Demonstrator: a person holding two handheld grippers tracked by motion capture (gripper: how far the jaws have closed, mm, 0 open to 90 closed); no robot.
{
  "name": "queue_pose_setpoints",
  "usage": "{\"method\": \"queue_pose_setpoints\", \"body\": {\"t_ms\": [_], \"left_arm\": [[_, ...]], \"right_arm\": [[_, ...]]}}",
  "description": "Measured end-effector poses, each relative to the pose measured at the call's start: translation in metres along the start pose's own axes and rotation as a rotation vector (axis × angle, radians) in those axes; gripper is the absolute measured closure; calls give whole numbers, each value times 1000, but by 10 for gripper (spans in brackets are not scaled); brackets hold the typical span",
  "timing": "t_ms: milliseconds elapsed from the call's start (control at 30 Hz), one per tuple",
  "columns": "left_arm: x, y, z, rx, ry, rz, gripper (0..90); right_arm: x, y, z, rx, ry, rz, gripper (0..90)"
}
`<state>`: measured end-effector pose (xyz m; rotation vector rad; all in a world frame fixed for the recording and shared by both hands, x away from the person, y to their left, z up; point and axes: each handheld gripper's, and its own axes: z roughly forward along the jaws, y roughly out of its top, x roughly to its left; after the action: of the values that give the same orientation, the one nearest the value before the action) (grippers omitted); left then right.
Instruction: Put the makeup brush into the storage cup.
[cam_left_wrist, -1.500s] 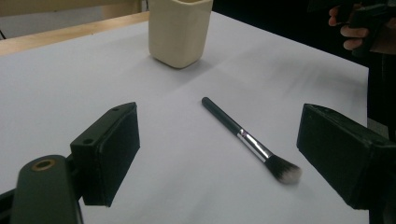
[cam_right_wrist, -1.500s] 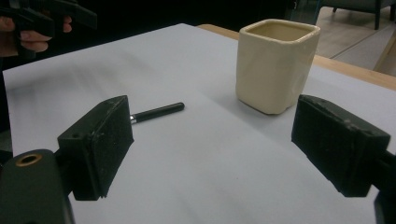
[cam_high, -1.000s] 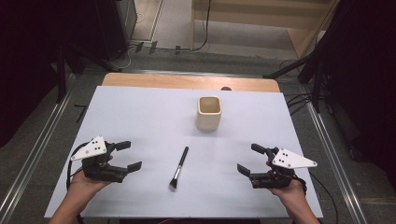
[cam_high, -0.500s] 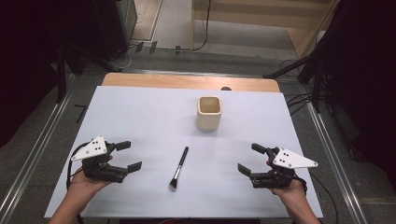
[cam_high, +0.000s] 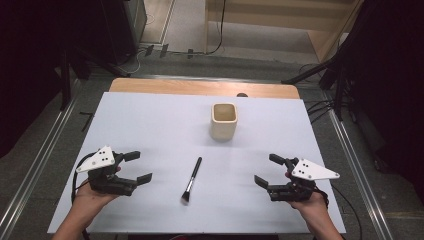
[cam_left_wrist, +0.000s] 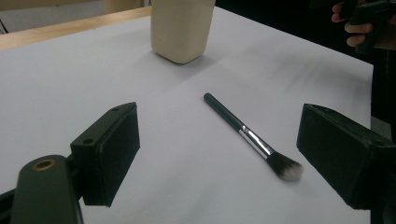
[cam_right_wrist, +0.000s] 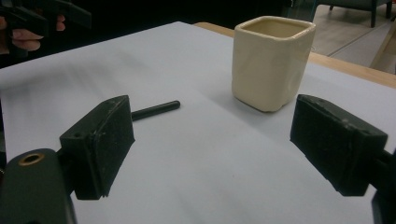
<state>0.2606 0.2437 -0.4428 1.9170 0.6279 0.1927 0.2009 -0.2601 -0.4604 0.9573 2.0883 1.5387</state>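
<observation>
Both grippers, left (cam_high: 135, 167) and right (cam_high: 267, 170), rest released; grabbing the thin makeup brush (cam_high: 191, 179) could roll it toward the cream cup (cam_high: 223, 121).

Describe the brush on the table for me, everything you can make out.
The brush is slim, with a dark handle, a silvery metal ferrule and a soft tuft, dark at the base and pale at the tips. It lies flat on the white table, apart from everything else, tuft toward the person, handle tip angled toward the cup. It sits between the two open hand-held grippers; neither touches it. In the right gripper view one jaw hides all but the handle's end.
</observation>
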Motion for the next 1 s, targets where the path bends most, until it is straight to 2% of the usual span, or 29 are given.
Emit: {"method": "queue_pose_setpoints", "body": {"t_ms": [333,433,800,1000], "left_arm": [[-4,2,5,5,-3,3,143],[-6,4,10,14,-1,-23,146],[-15,12,22,5,7,-17,146],[-18,19,28,19,2,-10,146]], "right_arm": [[0,0,1,5,-1,-5,141],[0,0,0,3,-3,-5,141],[-1,0,-1,0,-9,-1,142],[-1,0,0,2,-7,4,142]]}}
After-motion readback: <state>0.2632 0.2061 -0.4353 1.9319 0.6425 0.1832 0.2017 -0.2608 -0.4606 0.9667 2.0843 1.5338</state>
